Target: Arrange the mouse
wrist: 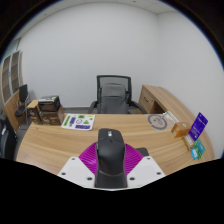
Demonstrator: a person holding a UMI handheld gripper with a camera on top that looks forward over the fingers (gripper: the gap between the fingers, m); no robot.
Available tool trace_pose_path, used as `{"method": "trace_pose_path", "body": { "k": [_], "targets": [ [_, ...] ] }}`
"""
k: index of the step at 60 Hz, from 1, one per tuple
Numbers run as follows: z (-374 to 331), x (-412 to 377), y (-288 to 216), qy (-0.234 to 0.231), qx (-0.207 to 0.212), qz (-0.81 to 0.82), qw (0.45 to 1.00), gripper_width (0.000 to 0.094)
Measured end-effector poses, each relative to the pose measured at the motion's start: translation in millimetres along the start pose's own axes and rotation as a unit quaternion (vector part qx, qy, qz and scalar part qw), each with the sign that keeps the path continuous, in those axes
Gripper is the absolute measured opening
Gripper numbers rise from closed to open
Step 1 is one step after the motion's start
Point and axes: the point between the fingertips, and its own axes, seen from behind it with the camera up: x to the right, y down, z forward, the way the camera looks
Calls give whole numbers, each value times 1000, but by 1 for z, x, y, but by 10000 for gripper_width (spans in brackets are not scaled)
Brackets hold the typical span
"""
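Observation:
A black computer mouse point(110, 152) sits between my two fingers, its nose pointing away from me. Both magenta pads point(92, 158) press against its sides, so my gripper point(110, 165) is shut on it. The mouse hangs above the wooden desk point(60, 138), near its front edge. The lower part of the mouse is hidden by the white finger bodies.
Beyond the mouse lie a green and white booklet point(78, 121), a round grey disc point(158, 121), a purple box point(198, 124) and a small teal item point(197, 150) at the right. A grey office chair point(113, 95) stands behind the desk, with a wooden cabinet point(158, 98) to its right.

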Motion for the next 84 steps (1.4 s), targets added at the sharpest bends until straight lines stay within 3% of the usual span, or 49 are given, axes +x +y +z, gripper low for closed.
{"method": "trace_pose_path", "body": {
  "k": [10,15,28,43,47,54,56,58,61,70,84],
  "targets": [
    [24,75,33,33,-21,25,999,310],
    [40,90,60,23,-36,46,998,309],
    [72,87,124,3,-76,40,996,309],
    [87,73,157,0,-98,18,995,330],
    [88,75,158,6,-96,19,995,362],
    [88,73,159,3,-102,18,995,523],
    [88,73,159,3,-105,18,994,636],
    [86,72,158,1,-105,19,994,880],
    [82,74,153,4,-101,20,995,826],
    [40,74,132,10,-96,27,995,859],
    [-122,71,100,15,-73,15,997,863]
  ]
}}
